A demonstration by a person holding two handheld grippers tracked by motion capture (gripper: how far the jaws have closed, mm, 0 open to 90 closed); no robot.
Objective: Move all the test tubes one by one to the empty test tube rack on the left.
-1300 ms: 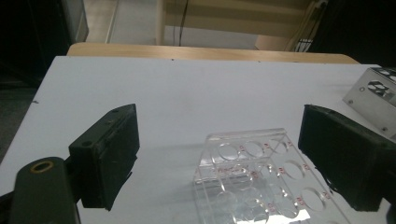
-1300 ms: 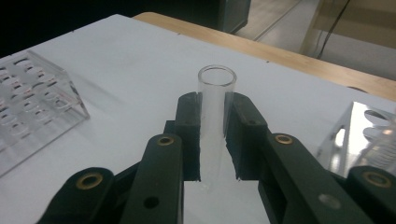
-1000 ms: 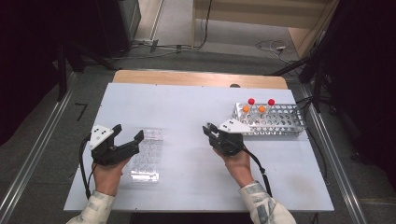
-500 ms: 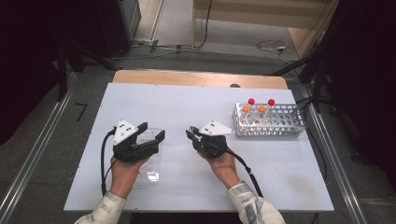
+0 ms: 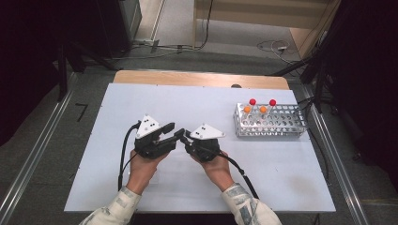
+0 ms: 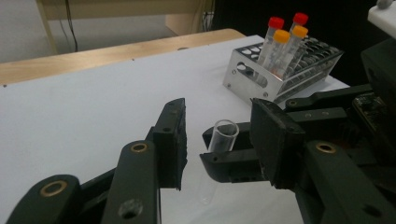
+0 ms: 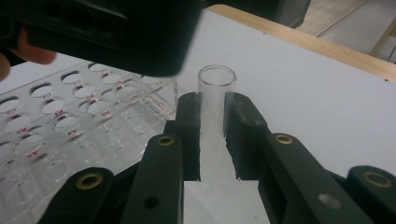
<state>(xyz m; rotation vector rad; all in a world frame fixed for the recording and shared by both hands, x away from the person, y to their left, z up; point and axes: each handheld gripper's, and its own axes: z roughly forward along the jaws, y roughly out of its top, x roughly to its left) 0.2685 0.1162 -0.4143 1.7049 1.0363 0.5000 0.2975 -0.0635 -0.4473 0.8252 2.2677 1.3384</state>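
Note:
My right gripper (image 7: 214, 100) is shut on a clear, uncapped tube (image 7: 215, 88) that stands upright between its pads. In the high view it sits near the middle of the table, and its tips (image 5: 186, 137) meet those of my left gripper (image 5: 174, 132). From the left gripper view, the left gripper (image 6: 218, 112) has just been closing. The tube's open top (image 6: 223, 136) stands between its jaws, farther off, and the pads do not touch it. A clear plastic rack (image 7: 70, 121) lies below the left gripper.
A metal tube rack (image 5: 270, 126) stands at the right of the white table (image 5: 281, 178). It holds two red-capped tubes (image 5: 252, 101) and two orange-capped tubes (image 5: 247, 109). A wooden strip (image 5: 202, 78) runs along the far edge.
Both hands have come together at the middle of the table. The left gripper moved right from over the clear rack, and its jaws have narrowed. The right gripper moved left, away from the metal rack.

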